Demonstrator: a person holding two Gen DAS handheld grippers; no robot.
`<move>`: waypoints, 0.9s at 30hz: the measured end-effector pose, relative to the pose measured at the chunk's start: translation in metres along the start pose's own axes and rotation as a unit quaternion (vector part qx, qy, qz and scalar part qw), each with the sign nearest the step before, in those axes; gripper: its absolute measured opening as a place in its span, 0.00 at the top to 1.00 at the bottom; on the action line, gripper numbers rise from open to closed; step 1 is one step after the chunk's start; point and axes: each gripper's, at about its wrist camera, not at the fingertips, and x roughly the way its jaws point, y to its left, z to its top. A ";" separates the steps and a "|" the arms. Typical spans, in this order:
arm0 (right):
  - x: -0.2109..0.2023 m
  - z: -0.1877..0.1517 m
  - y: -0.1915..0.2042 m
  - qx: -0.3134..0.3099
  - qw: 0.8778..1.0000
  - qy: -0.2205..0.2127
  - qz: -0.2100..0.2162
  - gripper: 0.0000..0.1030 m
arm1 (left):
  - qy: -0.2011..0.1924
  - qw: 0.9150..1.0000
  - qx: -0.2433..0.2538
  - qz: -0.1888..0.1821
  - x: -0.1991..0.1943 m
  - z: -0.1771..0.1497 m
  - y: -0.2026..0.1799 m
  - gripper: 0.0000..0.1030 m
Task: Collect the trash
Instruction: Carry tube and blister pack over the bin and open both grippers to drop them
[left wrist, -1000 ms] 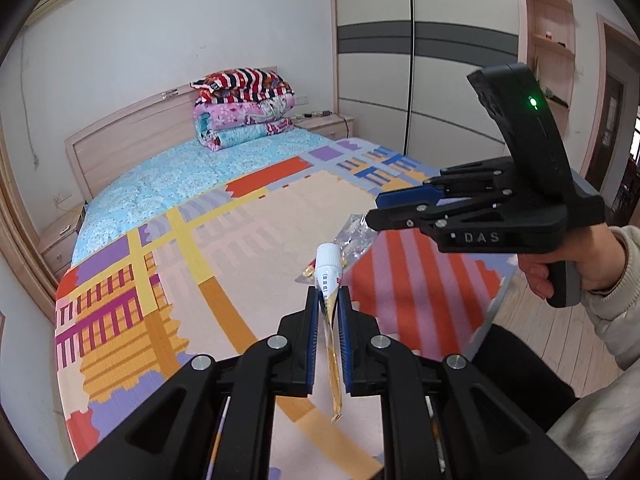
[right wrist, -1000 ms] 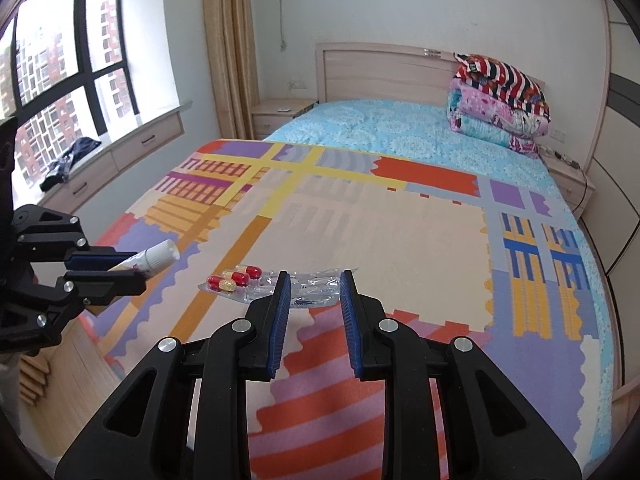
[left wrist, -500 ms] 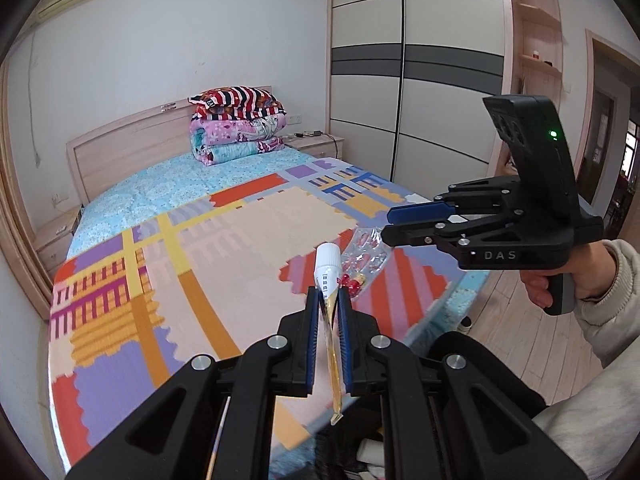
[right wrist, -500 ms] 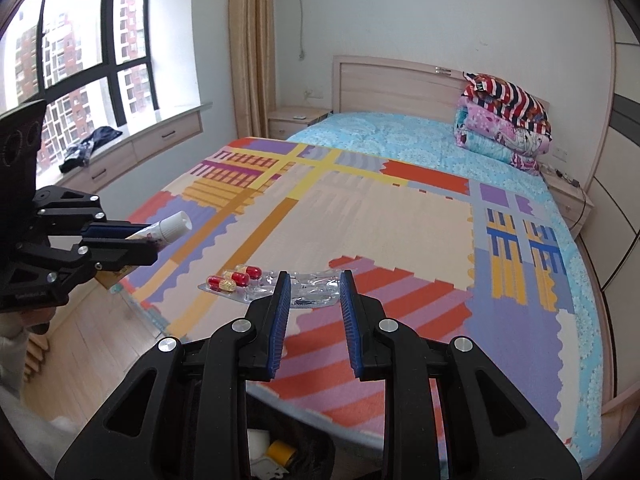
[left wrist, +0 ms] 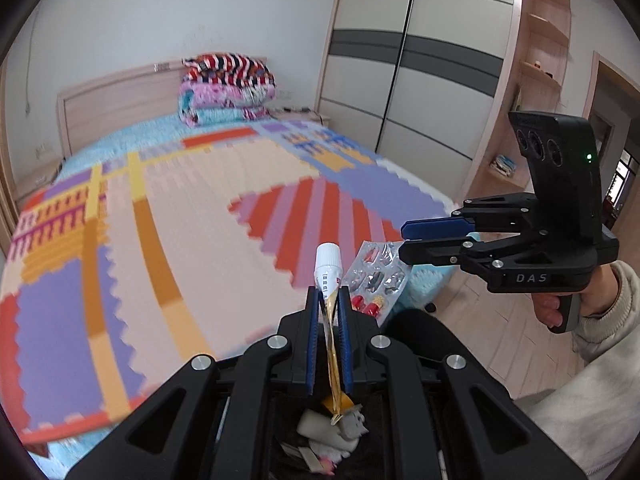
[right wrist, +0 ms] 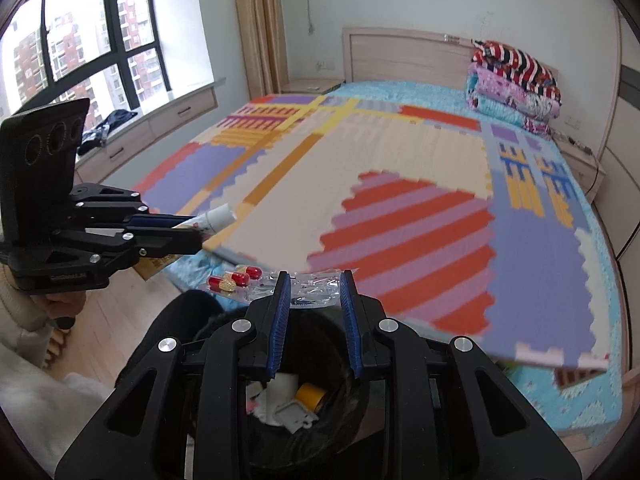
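My left gripper [left wrist: 329, 304] is shut on a squeezed ointment tube [left wrist: 329, 276] with a white cap and a flat yellow tail; it also shows in the right wrist view [right wrist: 212, 218]. My right gripper [right wrist: 313, 286] is shut on a clear blister pack [right wrist: 308, 286] with red and yellow capsules [right wrist: 234, 278] at its left end; the pack also shows in the left wrist view [left wrist: 374, 280]. Both grippers hover over a black trash bin [right wrist: 352, 404] with trash inside, seen under the left gripper too [left wrist: 416, 322].
A bed with a colourful patchwork mat [right wrist: 400, 184] fills the space ahead. Folded quilts [left wrist: 228, 88] lie by the headboard. A wardrobe [left wrist: 420, 80] stands on the right, a window [right wrist: 80, 40] on the left. Wooden floor [left wrist: 516, 344] surrounds the bin.
Both grippers pulled back from the bed with their items and now hang over the trash bin, which has come into view below them.
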 end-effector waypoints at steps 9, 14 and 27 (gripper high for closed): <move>0.034 -0.053 0.008 0.038 0.997 0.062 0.031 0.75 | 0.061 0.997 -0.033 -0.023 0.034 -0.047 -0.001 0.91; 0.050 -0.071 0.014 0.039 0.994 0.091 0.050 0.75 | 0.095 0.994 -0.041 -0.037 0.054 -0.072 -0.002 0.91; 0.105 -0.109 0.024 0.043 0.982 0.171 0.063 0.75 | 0.182 0.980 -0.077 -0.032 0.107 -0.124 0.005 0.91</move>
